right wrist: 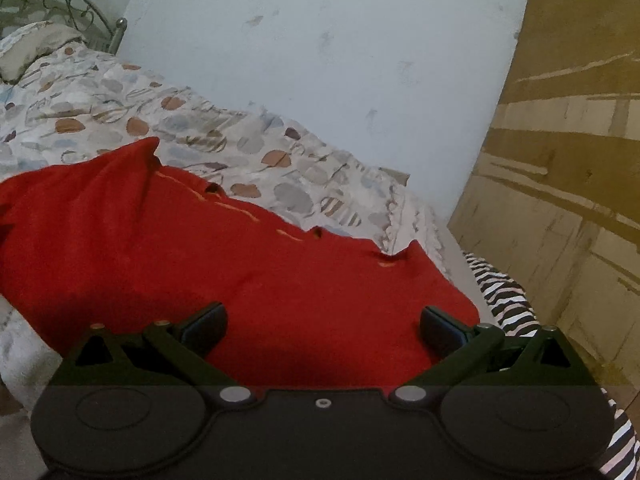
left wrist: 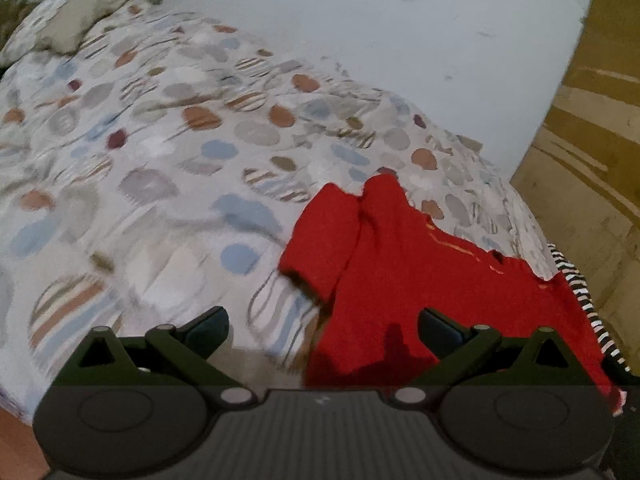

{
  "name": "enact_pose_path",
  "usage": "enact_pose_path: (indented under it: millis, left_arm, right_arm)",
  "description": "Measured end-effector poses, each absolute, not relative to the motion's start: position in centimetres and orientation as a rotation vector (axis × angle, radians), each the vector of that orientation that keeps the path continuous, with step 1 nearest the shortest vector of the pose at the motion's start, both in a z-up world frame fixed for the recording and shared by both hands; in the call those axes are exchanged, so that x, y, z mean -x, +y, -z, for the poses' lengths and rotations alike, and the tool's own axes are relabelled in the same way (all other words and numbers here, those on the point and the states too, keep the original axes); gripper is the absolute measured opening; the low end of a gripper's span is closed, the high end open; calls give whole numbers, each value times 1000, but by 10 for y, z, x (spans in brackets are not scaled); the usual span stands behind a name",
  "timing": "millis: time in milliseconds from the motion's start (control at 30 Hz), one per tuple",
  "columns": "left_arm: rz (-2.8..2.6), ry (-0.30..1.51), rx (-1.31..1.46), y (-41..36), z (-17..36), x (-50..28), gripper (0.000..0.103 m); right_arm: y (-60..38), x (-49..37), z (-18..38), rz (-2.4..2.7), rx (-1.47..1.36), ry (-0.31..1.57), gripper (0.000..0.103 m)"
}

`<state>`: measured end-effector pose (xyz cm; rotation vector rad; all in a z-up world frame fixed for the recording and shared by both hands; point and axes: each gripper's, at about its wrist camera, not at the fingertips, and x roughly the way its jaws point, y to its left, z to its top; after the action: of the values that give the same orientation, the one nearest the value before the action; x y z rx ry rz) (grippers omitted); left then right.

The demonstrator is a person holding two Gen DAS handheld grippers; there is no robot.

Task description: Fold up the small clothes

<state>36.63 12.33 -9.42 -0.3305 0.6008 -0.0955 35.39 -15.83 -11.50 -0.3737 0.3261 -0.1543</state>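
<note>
Both grippers, left gripper (left wrist: 323, 326) and right gripper (right wrist: 323, 322), hovered spread wide and empty over the red shirt (right wrist: 240, 264) on the bed (left wrist: 140, 152); soft, limp fabric, best pinched at its hem corners.

Two matching black grippers

Left gripper (left wrist: 323, 326) and right gripper (right wrist: 323, 326): ribbed dark-grey base, two round side discs, silver pivot pins, angular black linkage arms, dark blue-black finger pads (right wrist: 205, 322). One small screw is seen centred on the right base.
</note>
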Motion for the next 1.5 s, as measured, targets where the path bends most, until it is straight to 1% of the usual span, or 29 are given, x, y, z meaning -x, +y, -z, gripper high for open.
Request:
enact_pose_path:
  millis: [200,433,733,1333,1400,1500]
  left_arm:
    - [165,615,241,112,107,-417,103]
    - [184,649,190,104,125,-448,103]
    - [198,646,196,108,133,-448,103]
    - [189,682,210,109,130,-454,103]
    - [187,676,210,109,129,-453,101]
    - [202,652,184,106,127,-449,92]
  right_arm:
    - [-165,-351,119,143,337,308,103]
    - [-174,-351,123,118,264,297,103]
    - [-178,-346,131,112,226,253,103]
    - [-180,-345,132,108,213,245,103]
    - [-180,-345,132,108,213,245,103]
    - [-180,-345,132,108,212,244,103]
